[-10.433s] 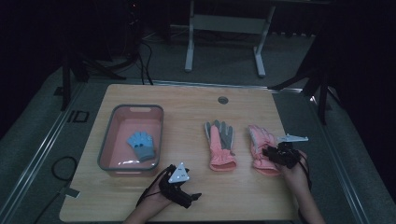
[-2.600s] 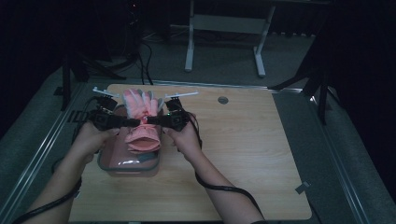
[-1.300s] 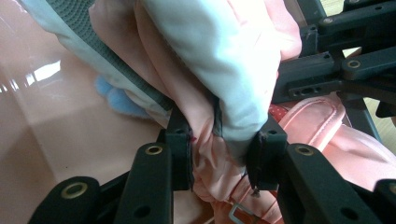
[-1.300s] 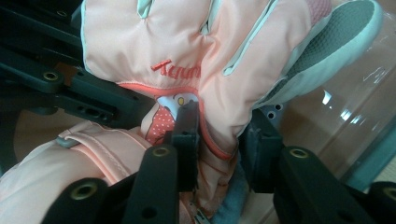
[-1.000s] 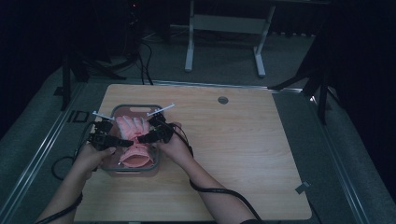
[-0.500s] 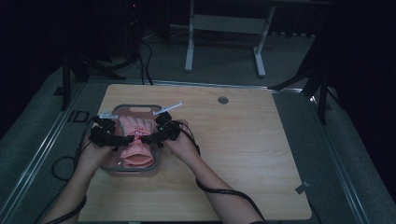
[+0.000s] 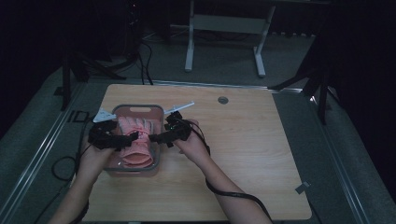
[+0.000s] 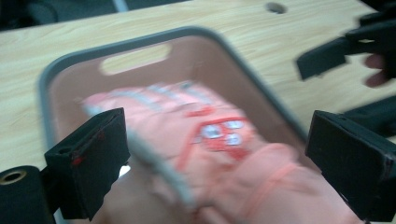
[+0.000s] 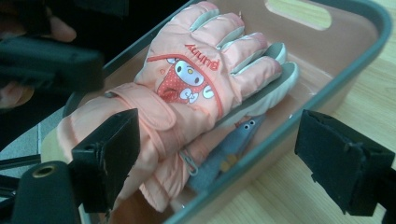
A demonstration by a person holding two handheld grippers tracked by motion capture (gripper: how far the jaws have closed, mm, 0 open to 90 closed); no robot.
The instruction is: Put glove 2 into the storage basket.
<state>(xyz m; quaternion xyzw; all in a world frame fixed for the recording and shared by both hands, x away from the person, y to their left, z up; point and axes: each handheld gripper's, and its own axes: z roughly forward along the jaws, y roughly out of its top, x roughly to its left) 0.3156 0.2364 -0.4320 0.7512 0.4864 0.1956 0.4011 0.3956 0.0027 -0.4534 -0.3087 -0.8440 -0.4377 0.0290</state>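
Observation:
A pair of pink ski gloves [image 7: 135, 145] lies stacked in the grey-rimmed pink bin [image 7: 156, 158] at the table's left. The top glove [image 9: 196, 88] shows a cartoon patch, its fingers toward the bin's handle slot. A blue-grey item [image 9: 232, 150] peeks out beneath the gloves. My left gripper [image 7: 130, 138] hovers over the bin's left side, jaws wide open above the glove [image 8: 210, 140]. My right gripper [image 7: 156, 138] is over the bin's right rim [image 9: 327, 88], also open and holding nothing. The two grippers face each other across the gloves.
The wooden table [image 7: 252, 154] stretches bare to the right of the bin, with a round grommet [image 7: 222, 100] near its far edge. In the left gripper view, the other gripper [image 8: 336, 51] shows at the upper right. A desk frame stands on the floor behind.
The gloves, earlier lying on the table's right and then held above the bin by both grippers, now rest inside it. Both grippers have let go and opened.

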